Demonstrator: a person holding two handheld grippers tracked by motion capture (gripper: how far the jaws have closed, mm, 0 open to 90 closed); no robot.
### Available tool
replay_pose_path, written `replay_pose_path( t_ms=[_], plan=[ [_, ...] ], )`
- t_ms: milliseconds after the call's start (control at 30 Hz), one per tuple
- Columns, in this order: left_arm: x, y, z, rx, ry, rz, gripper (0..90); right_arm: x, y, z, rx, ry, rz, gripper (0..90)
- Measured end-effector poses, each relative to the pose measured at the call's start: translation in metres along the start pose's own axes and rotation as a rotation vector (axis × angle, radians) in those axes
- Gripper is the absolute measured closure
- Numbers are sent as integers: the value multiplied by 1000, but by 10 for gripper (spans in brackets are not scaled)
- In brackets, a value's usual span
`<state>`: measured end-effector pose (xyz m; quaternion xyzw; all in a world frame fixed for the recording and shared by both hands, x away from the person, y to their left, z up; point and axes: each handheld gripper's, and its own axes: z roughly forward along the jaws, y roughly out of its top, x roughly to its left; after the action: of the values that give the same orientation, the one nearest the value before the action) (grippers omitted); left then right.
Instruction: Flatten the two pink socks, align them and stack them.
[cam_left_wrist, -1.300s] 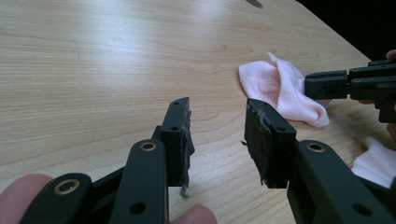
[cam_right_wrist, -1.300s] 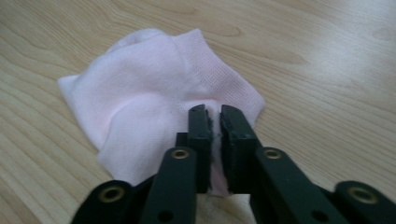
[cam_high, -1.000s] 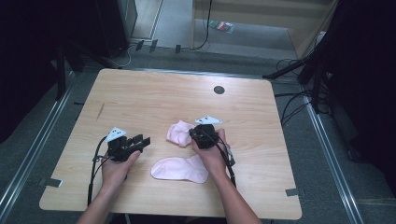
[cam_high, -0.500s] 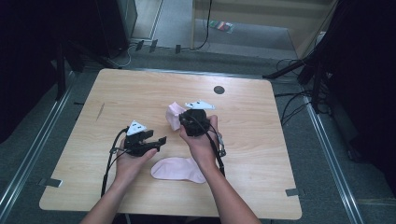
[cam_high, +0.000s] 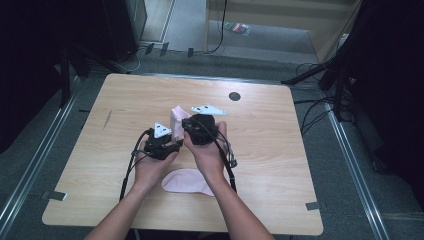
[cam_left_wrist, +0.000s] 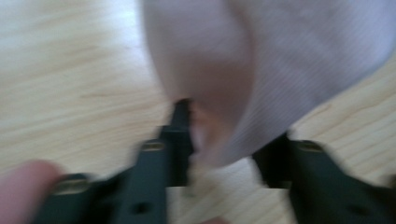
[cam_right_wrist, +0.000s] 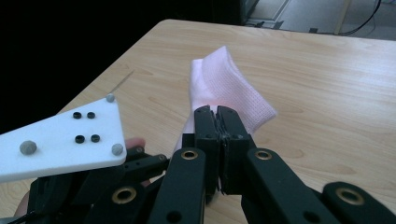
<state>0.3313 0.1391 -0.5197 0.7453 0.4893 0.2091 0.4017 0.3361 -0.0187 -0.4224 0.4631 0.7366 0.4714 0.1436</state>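
Left gripper view was blurred: the left tool (cam_left_wrist: 219, 140) had its jaws apart, having just been closing, with the hem of the raised pink sock (cam_left_wrist: 261, 70) hanging between them; contact with the pads could not be confirmed. A fingertip (cam_left_wrist: 28, 179) was cut off at the lower left. Right gripper view showed the right tool (cam_right_wrist: 218, 122) with jaws together, clamped on the raised pink sock (cam_right_wrist: 224, 88), held above the worktop (cam_right_wrist: 327, 93). High view showed the second pink sock (cam_high: 187, 181) flat near the front edge, partly hidden by the right forearm (cam_high: 235, 210). A dark round mark (cam_high: 234, 96) lay farther back on the worktop.
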Motion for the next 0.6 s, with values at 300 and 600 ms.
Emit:
replay_pose_path(
  t_ms=[300, 600],
  plan=[
    [3, 1, -22, -24, 172, 170, 895, -28, -12, -5, 23, -41, 9, 896],
    [12, -18, -4, 101, -15, 183, 632, -73, -62, 23, 125, -69, 104, 897]
  ],
)
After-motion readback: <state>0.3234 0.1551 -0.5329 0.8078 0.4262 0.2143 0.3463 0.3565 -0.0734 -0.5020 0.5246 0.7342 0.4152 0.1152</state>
